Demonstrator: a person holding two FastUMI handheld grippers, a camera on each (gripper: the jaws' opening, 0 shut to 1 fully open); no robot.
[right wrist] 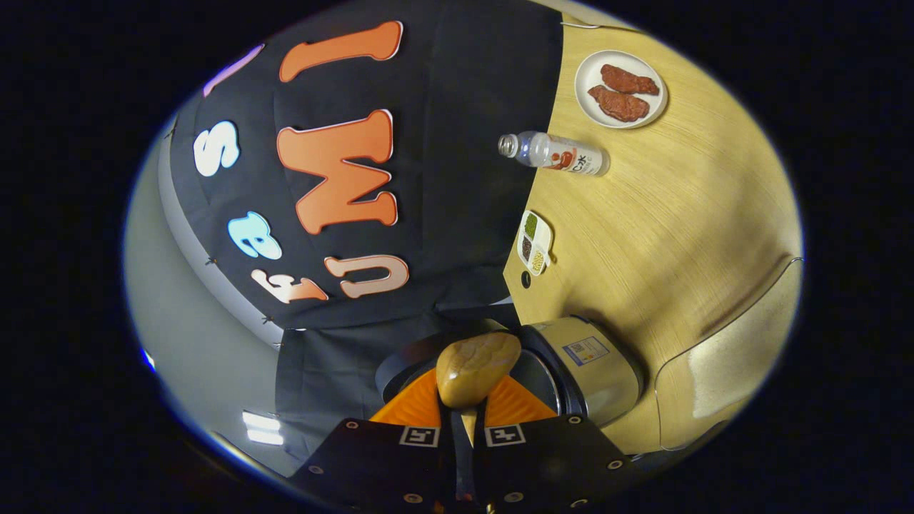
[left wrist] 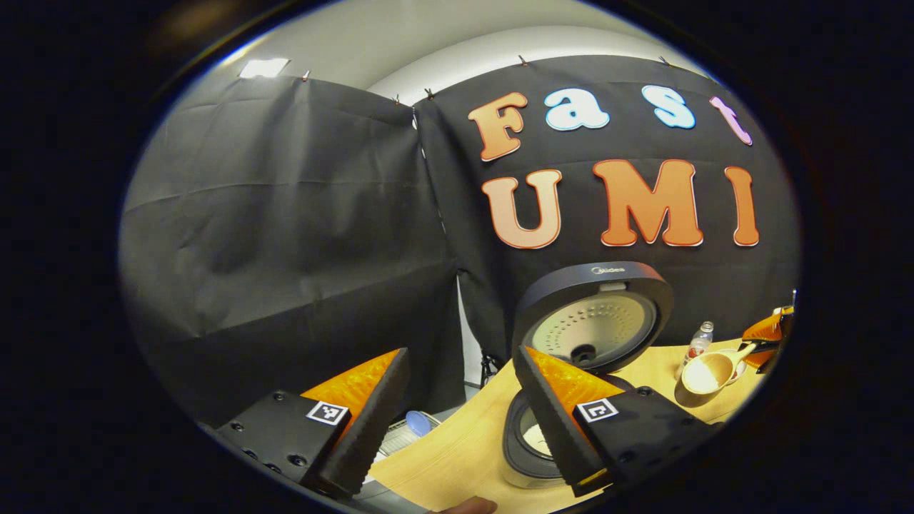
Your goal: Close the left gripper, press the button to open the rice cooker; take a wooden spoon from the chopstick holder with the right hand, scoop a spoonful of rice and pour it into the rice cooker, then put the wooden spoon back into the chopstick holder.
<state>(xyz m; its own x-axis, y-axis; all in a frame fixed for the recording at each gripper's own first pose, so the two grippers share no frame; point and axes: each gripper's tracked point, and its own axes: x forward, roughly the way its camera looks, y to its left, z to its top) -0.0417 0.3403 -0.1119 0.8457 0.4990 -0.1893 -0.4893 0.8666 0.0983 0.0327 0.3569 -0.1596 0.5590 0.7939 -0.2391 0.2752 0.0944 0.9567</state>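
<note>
Now | right gripper (right wrist: 463, 417) rolled sideways, clamping wooden spoon (right wrist: 477, 368) | rice cooker (right wrist: 585, 364) open

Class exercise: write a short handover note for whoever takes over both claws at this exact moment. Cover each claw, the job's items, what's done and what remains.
Left claw: open, holding nothing, hanging in front of the rice cooker.
Right claw: shut on the wooden spoon, with the spoon's bowl held over the cooker's open pot.
Rice cooker: lid is up, so the button press is done. It stands on the wooden table.
Done: cooker opened, spoon taken out.
Unclear: whether rice has gone into the pot; the pictures don't settle it.
Left: finish the pour if needed, then return the spoon to the chopstick holder.
</note>
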